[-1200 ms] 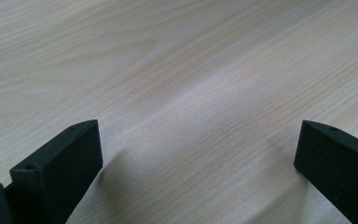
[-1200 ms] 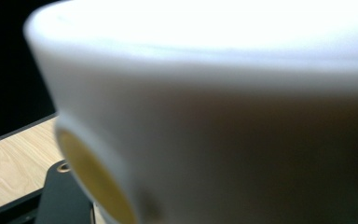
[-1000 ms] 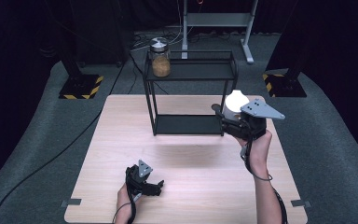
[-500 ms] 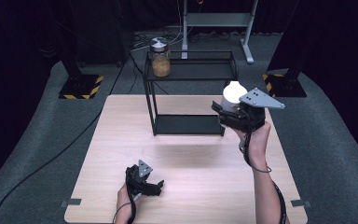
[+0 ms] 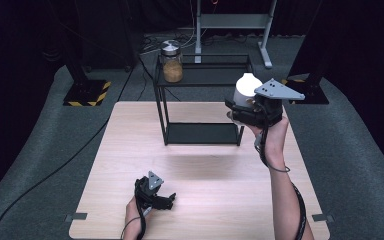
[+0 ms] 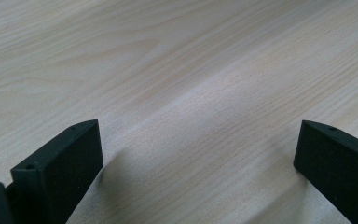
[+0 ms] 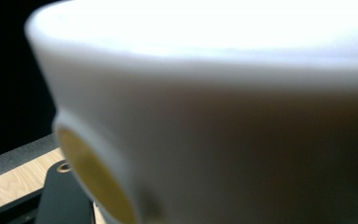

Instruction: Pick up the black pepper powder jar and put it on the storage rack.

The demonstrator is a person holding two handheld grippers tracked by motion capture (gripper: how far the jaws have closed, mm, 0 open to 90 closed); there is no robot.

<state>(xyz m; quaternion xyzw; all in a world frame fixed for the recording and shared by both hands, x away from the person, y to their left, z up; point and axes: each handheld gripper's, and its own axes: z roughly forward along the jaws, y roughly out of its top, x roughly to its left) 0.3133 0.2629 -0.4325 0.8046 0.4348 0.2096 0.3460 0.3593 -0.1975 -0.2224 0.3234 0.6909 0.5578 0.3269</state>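
— Where's the white jar (image 5: 246, 89) now?

— Up in the air, held by the right tongs (image 5: 240, 113). They're clamped on its lower part, just at the right front corner of the black wire shelf (image 5: 203, 98), about level with the shelf's top tier. The jar stands upright, its rounded white top showing above the grey three-cornered plate.

— Can you see the grip from close by?

— From the right gripper view the jar (image 7: 223, 116) is so near that it blurs; a white wall with a yellowish band low on its left, and one black jaw just under it. A strip of bench (image 7: 14, 179) shows at the bottom left.

— And the other hand?

— Low on the bench (image 5: 200, 200), near the front edge, left of the middle. The left tongs (image 5: 166, 201) lie close to the wood, gaping wide with nothing between them. The left gripper view shows the two black jaws far apart over bare wood grain (image 6: 191, 93).

— Anything else on that shelf?

— A glass jar (image 5: 172, 62) with a metal lid and something brown inside, on the top tier at its back left corner. It's well apart from the white one.
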